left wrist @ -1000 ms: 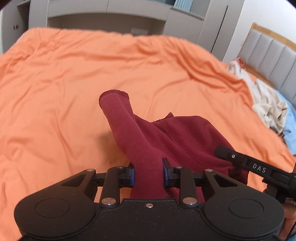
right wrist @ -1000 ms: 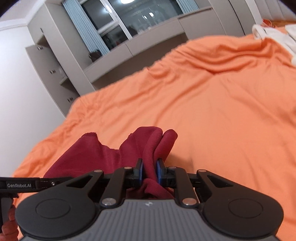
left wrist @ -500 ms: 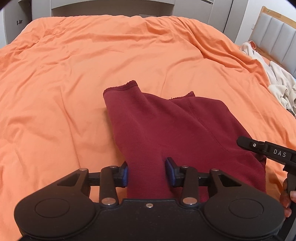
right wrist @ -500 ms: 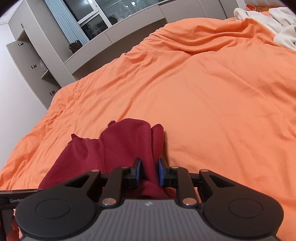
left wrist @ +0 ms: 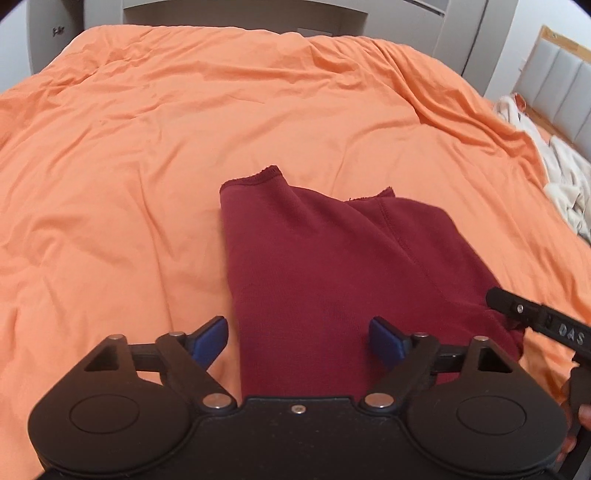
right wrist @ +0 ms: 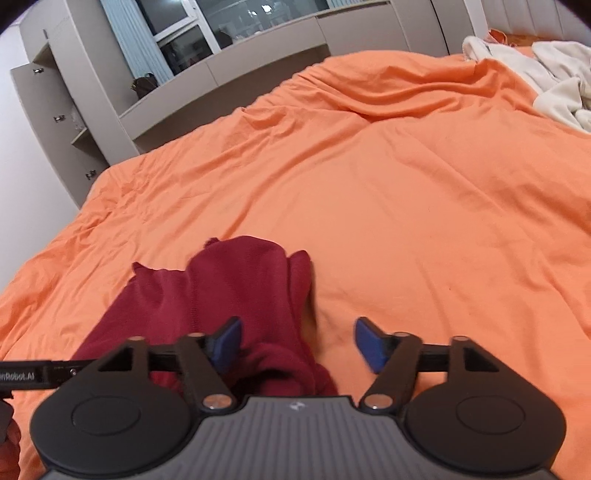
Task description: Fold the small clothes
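maroon garment [left wrist: 332, 266] lies flat, lengthwise away from camera

Bedcover: orange duvet [left wrist: 258, 122], wrinkled, filling most of both views.
Loose laundry: pale cream clothes [right wrist: 546, 85] heaped at upper right of the right wrist view; also at right edge of the left wrist view.
Headboard: grey padded panels [left wrist: 565, 85], upper right.
Cabinetry: grey wall units [right wrist: 74, 99], upper left.
Window: dark glass [right wrist: 236, 22], blue curtain [right wrist: 129, 33], top.
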{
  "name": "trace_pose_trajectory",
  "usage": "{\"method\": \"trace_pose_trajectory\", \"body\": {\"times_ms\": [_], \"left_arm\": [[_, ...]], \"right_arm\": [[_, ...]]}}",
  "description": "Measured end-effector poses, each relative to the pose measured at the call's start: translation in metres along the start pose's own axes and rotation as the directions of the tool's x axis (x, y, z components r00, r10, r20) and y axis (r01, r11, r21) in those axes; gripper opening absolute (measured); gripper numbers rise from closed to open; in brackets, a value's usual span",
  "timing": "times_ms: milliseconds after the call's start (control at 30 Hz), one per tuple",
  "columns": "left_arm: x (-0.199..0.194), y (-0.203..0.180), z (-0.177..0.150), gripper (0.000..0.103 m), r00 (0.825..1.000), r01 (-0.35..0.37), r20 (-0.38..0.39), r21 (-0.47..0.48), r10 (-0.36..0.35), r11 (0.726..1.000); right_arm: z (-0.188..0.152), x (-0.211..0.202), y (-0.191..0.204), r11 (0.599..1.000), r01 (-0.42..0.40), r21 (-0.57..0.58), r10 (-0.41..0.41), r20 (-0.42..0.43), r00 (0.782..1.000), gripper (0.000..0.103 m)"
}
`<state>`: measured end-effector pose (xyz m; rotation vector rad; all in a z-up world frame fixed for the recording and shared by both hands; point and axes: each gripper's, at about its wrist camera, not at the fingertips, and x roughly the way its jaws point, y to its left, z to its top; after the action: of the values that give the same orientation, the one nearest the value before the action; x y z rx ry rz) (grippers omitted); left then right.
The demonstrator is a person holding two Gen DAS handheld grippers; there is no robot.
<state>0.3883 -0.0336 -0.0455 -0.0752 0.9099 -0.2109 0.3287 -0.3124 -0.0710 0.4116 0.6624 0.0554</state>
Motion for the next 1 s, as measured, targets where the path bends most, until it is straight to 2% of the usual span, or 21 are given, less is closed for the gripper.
{"method": "trace_pose_trajectory", "body": {"times_ms": [100, 200, 300, 367, 467, 600, 800, 1000], "left_arm": [[-0.013, 0.002, -0.005, 0.097, 1.0, -0.007, 0.03, -0.038, 0.009, 0.999], [-0.029, 0.004, -0.011, 0.101, 0.998, -0.019, 0.063, -0.061, 0.023, 0.998], [-0.046, 0.006, -0.02, 0.102, 0.995, -0.041, 0.091, -0.082, 0.048, 0.996], [-0.057, 0.008, -0.026, 0.102, 0.992, -0.05, 0.108, -0.091, 0.059, 0.995], [-0.072, 0.012, -0.034, 0.102, 0.99, -0.06, 0.124, -0.097, 0.072, 0.993], [-0.084, 0.01, -0.044, 0.102, 0.989, -0.074, 0.125, -0.078, 0.083, 0.994], [-0.093, 0.006, -0.059, 0.102, 0.987, -0.1, 0.121, -0.057, 0.106, 0.993], [-0.106, 0.005, -0.072, 0.102, 0.986, -0.095, 0.129, -0.063, 0.103, 0.993]], "right_arm": [[-0.003, -0.014, 0.007, 0.999, -0.027, -0.035, 0.028, 0.017, 0.999, 0.093], [-0.009, -0.021, 0.019, 0.994, -0.045, -0.101, 0.046, 0.002, 0.999, 0.1], [-0.019, -0.022, 0.032, 0.981, -0.049, -0.19, 0.041, -0.043, 0.998, 0.102], [-0.026, -0.023, 0.041, 0.959, 0.008, -0.283, -0.021, -0.042, 0.999, 0.102], [-0.035, -0.022, 0.046, 0.917, 0.131, -0.377, -0.137, 0.011, 0.99, 0.102], [-0.036, -0.02, 0.039, 0.931, 0.142, -0.335, -0.15, 0.004, 0.989, 0.102], [-0.039, -0.025, 0.043, 0.905, 0.215, -0.367, -0.205, 0.068, 0.976, 0.102], [-0.041, -0.04, 0.048, 0.9, 0.24, -0.363, -0.206, 0.13, 0.97, 0.103]]}}
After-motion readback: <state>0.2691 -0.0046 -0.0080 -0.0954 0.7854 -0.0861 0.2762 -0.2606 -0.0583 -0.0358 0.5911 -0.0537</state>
